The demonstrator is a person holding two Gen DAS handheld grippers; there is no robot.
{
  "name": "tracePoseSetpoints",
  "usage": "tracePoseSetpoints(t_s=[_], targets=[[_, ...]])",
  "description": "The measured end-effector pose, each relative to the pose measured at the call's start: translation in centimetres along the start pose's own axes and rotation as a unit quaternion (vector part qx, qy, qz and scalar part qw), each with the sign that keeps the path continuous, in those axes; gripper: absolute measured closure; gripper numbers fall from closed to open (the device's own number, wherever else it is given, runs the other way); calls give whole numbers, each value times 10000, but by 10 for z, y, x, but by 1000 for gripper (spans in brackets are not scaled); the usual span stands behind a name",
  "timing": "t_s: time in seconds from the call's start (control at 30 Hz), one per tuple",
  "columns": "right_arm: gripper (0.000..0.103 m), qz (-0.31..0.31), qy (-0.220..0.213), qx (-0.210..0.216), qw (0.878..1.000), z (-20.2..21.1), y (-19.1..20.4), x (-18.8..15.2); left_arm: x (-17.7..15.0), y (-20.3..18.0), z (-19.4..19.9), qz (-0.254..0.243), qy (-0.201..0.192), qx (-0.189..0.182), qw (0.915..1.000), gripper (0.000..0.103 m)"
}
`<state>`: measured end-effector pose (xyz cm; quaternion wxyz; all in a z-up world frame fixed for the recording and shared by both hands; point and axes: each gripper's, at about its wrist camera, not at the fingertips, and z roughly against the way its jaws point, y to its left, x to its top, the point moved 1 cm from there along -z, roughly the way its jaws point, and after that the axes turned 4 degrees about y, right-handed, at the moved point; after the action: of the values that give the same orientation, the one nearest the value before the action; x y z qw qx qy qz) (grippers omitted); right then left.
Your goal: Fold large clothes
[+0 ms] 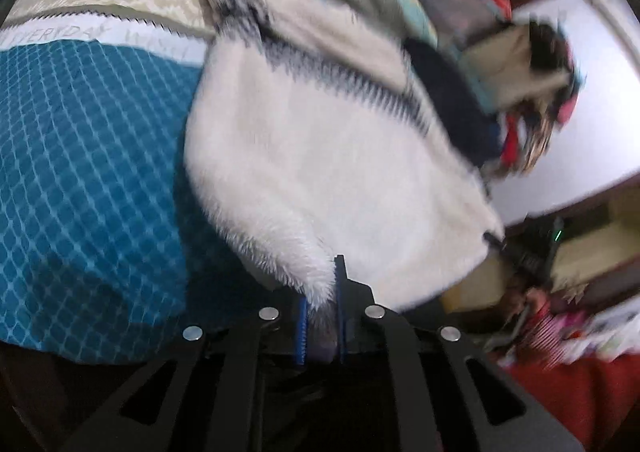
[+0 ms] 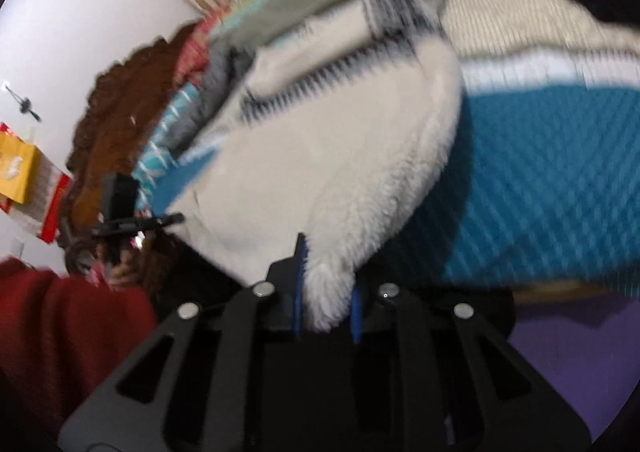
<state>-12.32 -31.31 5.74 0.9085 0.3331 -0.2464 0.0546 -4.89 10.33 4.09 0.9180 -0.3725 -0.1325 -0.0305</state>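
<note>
Pinching the near edge of the fluffy white sweater [image 1: 320,156] on the bed's teal quilt [image 1: 80,172], left tool [image 1: 322,306] and right tool [image 2: 328,300], both clamped on fleece, should lift evenly, keeping that hem taut.

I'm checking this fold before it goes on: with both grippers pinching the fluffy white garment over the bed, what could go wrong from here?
1. The left gripper and right gripper each hold only a thin fringe of the white fleece garment; the plush pile could slip out.
2. The garment hangs partly past the edge of the teal bedspread, so a dropped corner may fall off the bed.
</note>
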Motion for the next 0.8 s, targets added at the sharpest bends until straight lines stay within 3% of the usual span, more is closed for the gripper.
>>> tracePoseSetpoints(t_s=[0.23,0.4,0.6,0.8], targets=[[86,-409,-824,532,9943,2,-5,92,77,7,32,552,-843,-579,9932,64],[86,-583,-1119,710,9895,-19,-14,172,149,6,52,566,-1262,-573,9887,64],[86,-821,-1163,725,9872,-66,-35,265,243,12,51,617,-1404,-556,9866,64],[86,-1198,-1143,644,9841,-117,-66,342,329,20,23,638,-1304,-216,9892,64]])
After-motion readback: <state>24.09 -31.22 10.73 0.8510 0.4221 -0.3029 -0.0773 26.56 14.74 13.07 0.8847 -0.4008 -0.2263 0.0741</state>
